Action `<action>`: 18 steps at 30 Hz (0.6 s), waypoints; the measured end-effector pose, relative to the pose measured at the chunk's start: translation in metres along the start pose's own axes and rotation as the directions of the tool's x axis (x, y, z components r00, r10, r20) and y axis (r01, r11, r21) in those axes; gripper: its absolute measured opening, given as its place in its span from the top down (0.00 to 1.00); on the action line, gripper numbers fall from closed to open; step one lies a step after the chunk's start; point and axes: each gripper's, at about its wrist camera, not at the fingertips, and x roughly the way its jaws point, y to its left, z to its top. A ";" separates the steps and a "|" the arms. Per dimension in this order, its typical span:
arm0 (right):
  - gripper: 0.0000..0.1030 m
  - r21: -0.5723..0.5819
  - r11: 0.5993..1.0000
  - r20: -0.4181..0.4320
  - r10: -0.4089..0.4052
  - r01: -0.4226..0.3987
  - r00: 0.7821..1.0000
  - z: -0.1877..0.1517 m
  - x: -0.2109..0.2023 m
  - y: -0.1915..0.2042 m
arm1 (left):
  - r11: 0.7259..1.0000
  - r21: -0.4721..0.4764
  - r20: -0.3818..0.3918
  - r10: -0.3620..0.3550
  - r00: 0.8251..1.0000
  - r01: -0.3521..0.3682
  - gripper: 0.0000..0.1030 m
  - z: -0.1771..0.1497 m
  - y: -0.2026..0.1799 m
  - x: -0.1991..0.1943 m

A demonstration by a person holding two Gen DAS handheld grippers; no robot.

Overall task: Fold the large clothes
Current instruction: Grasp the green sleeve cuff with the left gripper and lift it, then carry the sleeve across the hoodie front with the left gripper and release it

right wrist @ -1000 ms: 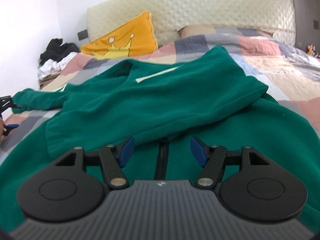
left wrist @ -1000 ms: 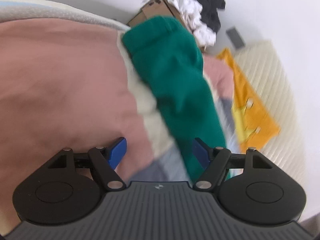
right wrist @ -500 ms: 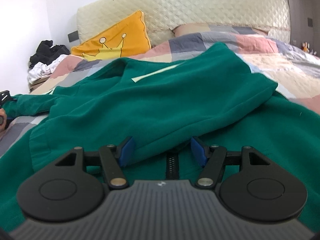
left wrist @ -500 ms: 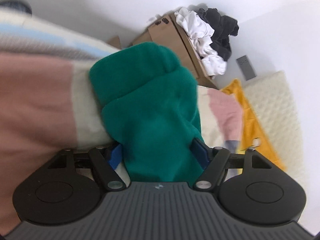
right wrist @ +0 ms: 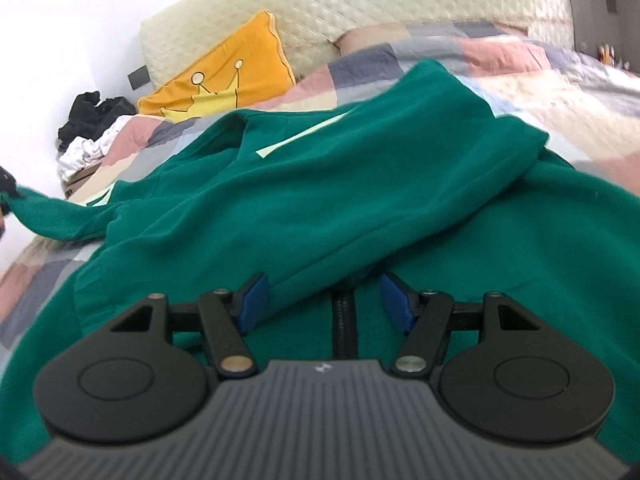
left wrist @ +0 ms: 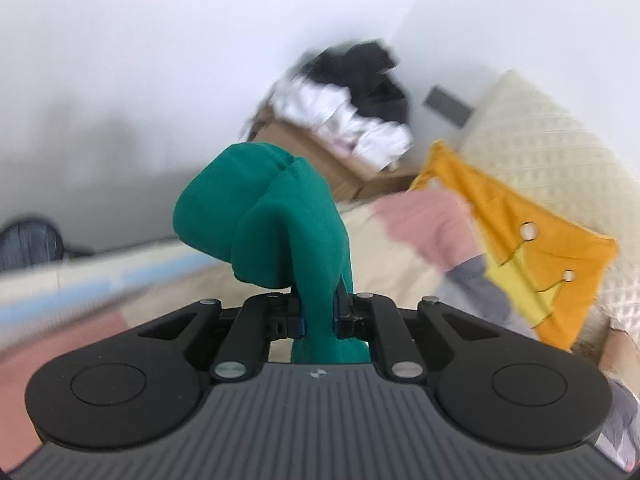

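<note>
Green fleece jacket (right wrist: pixel 360 200) lies spread over the bed's patchwork quilt (right wrist: pixel 500 60) of pink, grey and cream squares, one side folded across the zip (right wrist: pixel 343 320). Its sleeve (left wrist: pixel 288 232) rises off the quilt, pinched in the left gripper (left wrist: pixel 318 314), whose jaws are closing on the cloth and press it from both sides. The right gripper (right wrist: pixel 326 302) hovers low over the jacket front with jaws apart, gripping nothing. Behind stand a cream quilted headboard (right wrist: pixel 400 8), an orange crown pillow (right wrist: pixel 232 72) and white walls; beside the bed a cardboard box (left wrist: pixel 320 160) carries a heap of black and white clothes (left wrist: pixel 352 100). Compared with a second ago, the left jaws, then wide open around the flat-lying sleeve, have nearly met on it, and the sleeve now hangs lifted clear of the quilt; the right gripper has barely shifted. Motion blurs the left wrist view, so the box and heap are smeared. At the far left edge of the right wrist view, the sleeve end is cut off.
</note>
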 end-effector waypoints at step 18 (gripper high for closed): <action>0.37 0.083 0.987 0.035 0.132 -0.134 0.991 0.039 -0.080 -0.035 | 0.880 0.462 0.126 -0.188 0.974 0.110 0.88 0.007 -0.242 -0.236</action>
